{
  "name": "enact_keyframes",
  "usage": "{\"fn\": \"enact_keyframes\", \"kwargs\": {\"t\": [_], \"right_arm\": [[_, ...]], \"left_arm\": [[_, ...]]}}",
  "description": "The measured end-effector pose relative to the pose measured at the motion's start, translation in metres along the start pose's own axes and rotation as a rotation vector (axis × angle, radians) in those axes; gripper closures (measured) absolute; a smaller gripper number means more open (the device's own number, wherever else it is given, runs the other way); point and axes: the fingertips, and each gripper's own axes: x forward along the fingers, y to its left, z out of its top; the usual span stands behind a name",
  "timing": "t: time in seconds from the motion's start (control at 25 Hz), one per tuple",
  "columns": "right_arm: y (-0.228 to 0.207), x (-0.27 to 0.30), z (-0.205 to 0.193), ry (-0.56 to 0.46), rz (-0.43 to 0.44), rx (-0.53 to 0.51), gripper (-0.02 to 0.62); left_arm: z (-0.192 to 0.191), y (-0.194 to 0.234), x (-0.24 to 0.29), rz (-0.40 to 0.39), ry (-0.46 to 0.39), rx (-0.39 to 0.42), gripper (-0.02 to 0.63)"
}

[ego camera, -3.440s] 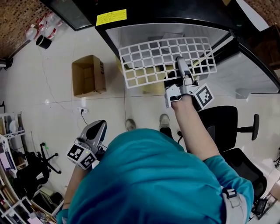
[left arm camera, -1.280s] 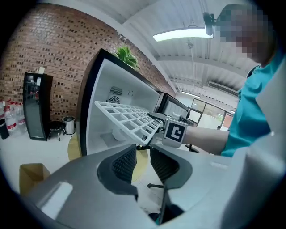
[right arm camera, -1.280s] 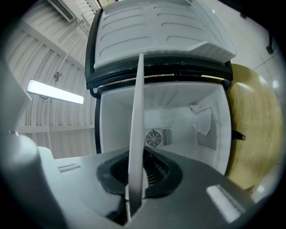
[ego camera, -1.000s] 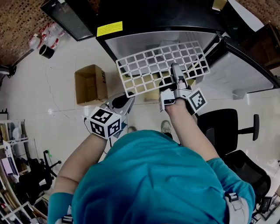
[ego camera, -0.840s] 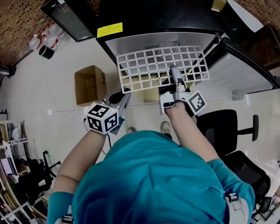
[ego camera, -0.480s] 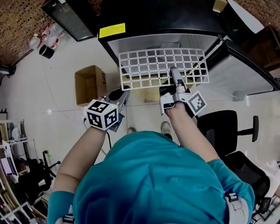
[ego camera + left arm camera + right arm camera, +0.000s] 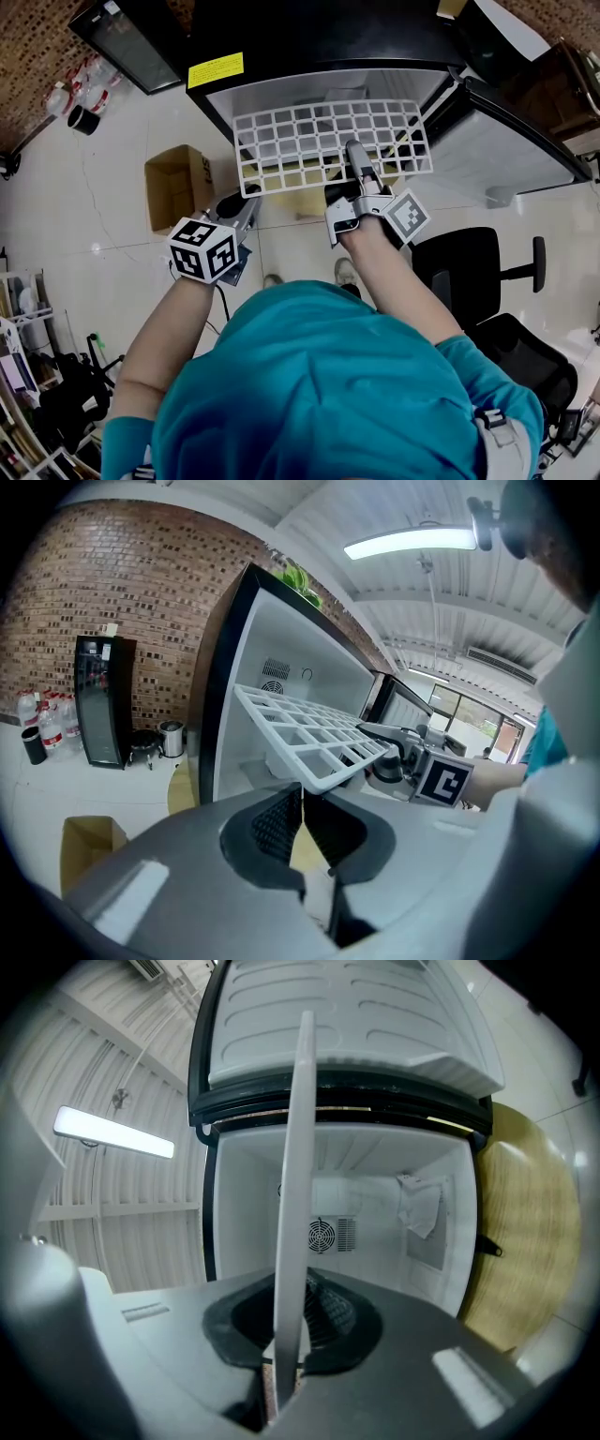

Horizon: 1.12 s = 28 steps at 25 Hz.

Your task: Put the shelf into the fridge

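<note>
Right fingers: the right gripper (image 7: pixel 289 1340) is clamped tight on the near edge of the shelf (image 7: pixel 319 141). In the right gripper view the white grid stands edge-on and runs up between the two pads.
Left fingers: the left gripper (image 7: pixel 302 819) has its pads nearly together, with only a thin slit and nothing between them. The shelf's near left corner sits just over the tips; I cannot tell whether it touches them.
Shelf: it is carried in the air by one grip set right of its middle. Its far edge is at the mouth of the fridge (image 7: pixel 309 82), and it is not yet seated inside.
Fridge: the door (image 7: pixel 511 141) is swung open to the right. The white inside looks bare, with a fan grille (image 7: pixel 333 1235) on the back wall.
Step in hand: lining the shelf up with the opening, probably with the left gripper coming in to steady the free corner.
Doing it well: support or take the left corner first, since a single off-centre grip lets the grid sag and twist. Level both side edges with the ledges on the fridge walls, then slide it straight back with both sides moving together.
Risk: entering skewed would jam one corner against a wall.
Around: a cardboard box (image 7: pixel 175 186) lies on the floor to the left and an office chair (image 7: pixel 473 267) stands to the right, both clear of the path.
</note>
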Motion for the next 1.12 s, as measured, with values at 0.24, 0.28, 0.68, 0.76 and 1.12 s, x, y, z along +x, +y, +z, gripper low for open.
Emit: {"fn": "enact_keyframes", "kwargs": {"t": [0.24, 0.28, 0.68, 0.76, 1.12], "right_arm": [[0.005, 0.000, 0.000, 0.005, 0.010, -0.001, 0.572], [0.007, 0.000, 0.000, 0.008, 0.020, -0.011, 0.572], [0.025, 0.003, 0.000, 0.042, 0.137, -0.136, 0.571], [0.041, 0.005, -0.003, 0.058, 0.187, -0.182, 0.572], [0.009, 0.005, -0.005, 0.052, 0.084, 0.002, 0.571]], "left_arm": [[-0.010, -0.003, 0.001, -0.012, 0.007, 0.009, 0.600], [-0.017, -0.004, 0.001, -0.018, 0.013, 0.011, 0.600], [-0.103, 0.013, -0.033, 0.008, 0.065, -0.086, 0.601], [-0.108, 0.019, -0.039, 0.023, 0.062, -0.109, 0.601], [-0.096, 0.023, -0.053, 0.036, 0.012, -0.106, 0.601]]}}
